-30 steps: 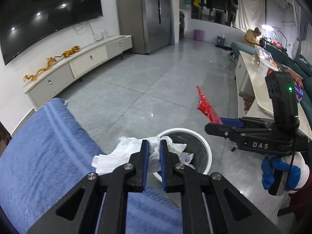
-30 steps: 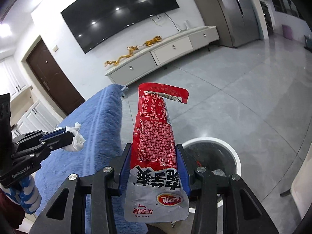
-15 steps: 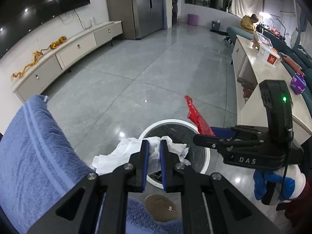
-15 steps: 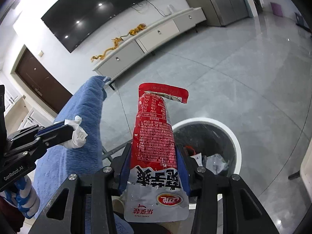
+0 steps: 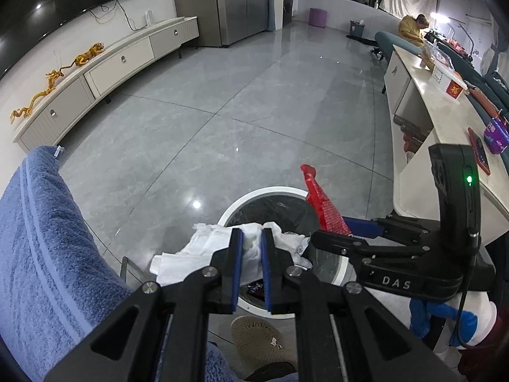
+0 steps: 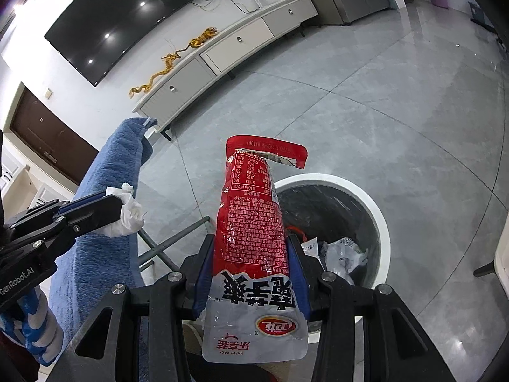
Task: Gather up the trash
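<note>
Above the round white-rimmed trash bin (image 5: 337,273), two pieces of trash are held in the air. The crumpled white tissue (image 5: 203,248) is pinched between the closed blue pads of the left gripper (image 5: 252,242), over the bin's near rim. The red and white snack wrapper (image 6: 251,238), upright with its torn top uppermost, is clamped in the right gripper (image 6: 251,273), just beside the bin's opening (image 6: 334,222), which already contains crumpled packaging. A blue towel (image 5: 41,242) lies to the left; grey tiled floor (image 5: 222,111) surrounds the bin, with a low white cabinet (image 6: 222,60) beyond.
</note>
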Demonstrator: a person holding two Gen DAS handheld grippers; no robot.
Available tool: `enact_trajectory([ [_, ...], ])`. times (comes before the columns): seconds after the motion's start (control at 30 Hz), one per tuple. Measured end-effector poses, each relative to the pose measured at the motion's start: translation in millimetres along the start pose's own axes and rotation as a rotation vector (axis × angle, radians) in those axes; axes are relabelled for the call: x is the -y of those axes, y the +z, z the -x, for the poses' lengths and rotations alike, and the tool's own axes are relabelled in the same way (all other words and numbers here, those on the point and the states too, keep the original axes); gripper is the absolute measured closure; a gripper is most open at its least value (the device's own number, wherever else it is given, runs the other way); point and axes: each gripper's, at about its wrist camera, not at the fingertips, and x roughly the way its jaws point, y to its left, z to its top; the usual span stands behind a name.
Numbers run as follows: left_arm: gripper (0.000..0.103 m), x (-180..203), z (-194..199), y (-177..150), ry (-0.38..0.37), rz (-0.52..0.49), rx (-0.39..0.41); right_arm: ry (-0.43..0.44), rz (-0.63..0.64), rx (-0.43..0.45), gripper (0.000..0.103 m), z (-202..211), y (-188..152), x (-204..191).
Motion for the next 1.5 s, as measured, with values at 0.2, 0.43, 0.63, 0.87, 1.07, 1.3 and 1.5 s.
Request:
enact_trajectory([
  [0.2, 0.092, -3, -10, 1, -0.006, 0.021, -0.02, -0.009, -0.011, -0.014, 0.061, -6, -1, 3],
  [0.43, 0.09, -7, -20, 3, -0.005, 0.036, -0.032, -0.022, -0.02, -0.029, 0.061, -12, -3, 3],
  [0.63, 0.09, -8, -28, 5, -0.019, 0.054, -0.041, -0.039, -0.035, -0.039, 0.059, -18, -4, 7],
  [0.87, 0.076, -17, -36, 12, -0.11, 0.109, -0.062, -0.068, -0.04, -0.048, 0.057, -26, -4, 9],
  [1.07, 0.051, -25, -30, 17, -0.157, 0.16, -0.039, -0.12, -0.042, -0.05, 0.047, -26, -5, 12],
  [1.3, 0.051, -37, -2, 8, -0.132, 0.188, 0.011, -0.169, 0.017, -0.023, 0.046, -7, -4, -9],
  [1.5, 0.051, -58, 57, -19, -0.025, 0.204, 0.125, -0.174, 0.158, 0.041, 0.041, 17, -2, -69],
])
